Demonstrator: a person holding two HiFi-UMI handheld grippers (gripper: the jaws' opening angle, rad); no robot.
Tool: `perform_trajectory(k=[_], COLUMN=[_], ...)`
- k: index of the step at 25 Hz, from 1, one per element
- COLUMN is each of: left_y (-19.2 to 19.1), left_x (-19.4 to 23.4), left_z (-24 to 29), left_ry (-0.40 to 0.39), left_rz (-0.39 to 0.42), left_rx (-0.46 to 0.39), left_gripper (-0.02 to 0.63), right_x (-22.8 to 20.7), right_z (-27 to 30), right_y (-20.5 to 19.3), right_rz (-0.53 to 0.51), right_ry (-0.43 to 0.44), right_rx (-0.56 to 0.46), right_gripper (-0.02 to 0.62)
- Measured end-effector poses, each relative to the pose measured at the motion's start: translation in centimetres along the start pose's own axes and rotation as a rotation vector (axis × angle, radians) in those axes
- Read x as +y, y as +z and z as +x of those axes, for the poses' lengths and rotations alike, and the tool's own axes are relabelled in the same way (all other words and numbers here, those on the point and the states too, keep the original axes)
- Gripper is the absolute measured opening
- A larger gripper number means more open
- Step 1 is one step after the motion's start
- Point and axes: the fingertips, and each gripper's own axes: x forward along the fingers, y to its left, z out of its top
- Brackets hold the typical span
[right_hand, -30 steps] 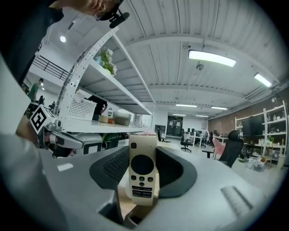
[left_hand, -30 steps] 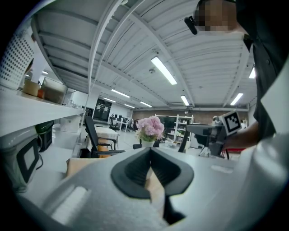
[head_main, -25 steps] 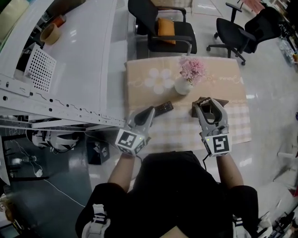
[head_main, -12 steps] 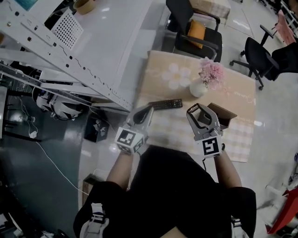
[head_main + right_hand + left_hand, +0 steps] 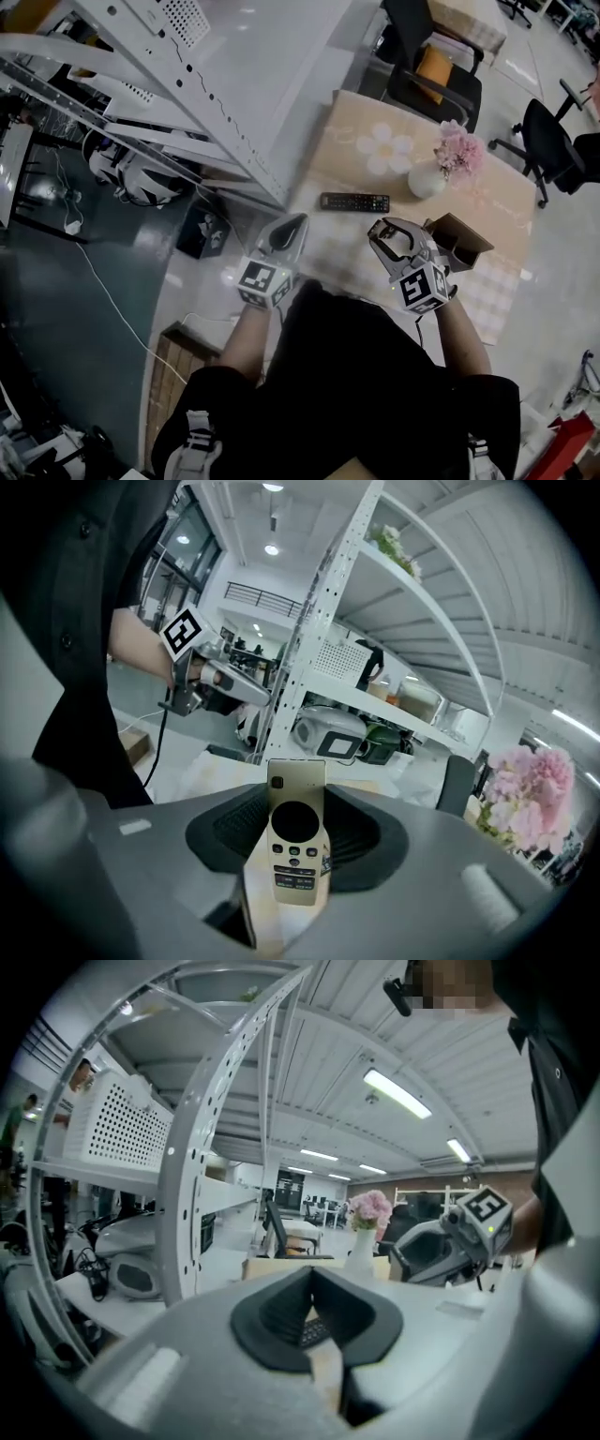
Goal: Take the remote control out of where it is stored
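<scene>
Low in the centre of the head view, the right gripper (image 5: 394,236) pinches a pale gold remote control (image 5: 296,855) lengthwise between its pads, buttons facing that gripper's camera. An open brown box (image 5: 461,242) sits just to its right. At its left, the left gripper (image 5: 292,225) has its jaws pressed together on nothing. Beyond them a black remote (image 5: 354,202) lies flat on the beige tablecloth (image 5: 347,155). Farther up and right stands a white vase (image 5: 427,180) of pink flowers.

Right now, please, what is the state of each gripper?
Left gripper: closed, holding nothing.
Right gripper: closed on the beige remote control.
</scene>
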Motion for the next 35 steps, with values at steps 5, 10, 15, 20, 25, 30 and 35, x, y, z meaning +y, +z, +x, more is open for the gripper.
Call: perform_trajectory(k=[5,10,15,20,25,30,35], left_y=[-0.2,-0.5,-1.2,-1.5,-1.9,-2.3,-3.0], left_x=[1.3,3.0,4.7,6.6,7.3,7.7,8.3], left_z=[-1.5,-3.2,-5.1,-6.7,-7.5,-8.6,-9.8], left_ry=[0.034,0.077,0.122,0.175,0.204,0.236,0.274], left_rz=[-0.003,-0.016,-0.017,-0.027,-0.038,-0.044,-0.054], left_rx=[0.000,-0.007,-0.012,-0.010,-0.004,0.008,0.026], left_gripper=[0.002,0.002,0.002,0.002,0.002,0.002,0.002], right_x=[2.4,3.8,4.9,5.8,6.4,7.5,8.6], right_z=[2.6,4.8,6.8,8.5,9.7,11.5,13.1], right_y=[-0.8,-1.6,-2.3,-2.6,-2.9,-3.5,-5.2], right_rz=[-0.069,-0.117,-0.144,-0.169,-0.202,-0.244,-0.295], right_ry=[0.108,0.178,0.219,0.269,0.316,0.361,0.406], right_rx=[0.106,0.201,0.268,0.303,0.328,0.356,0.402], right_gripper=[0.184,0.184,0.184,0.184,0.184,0.184,0.184])
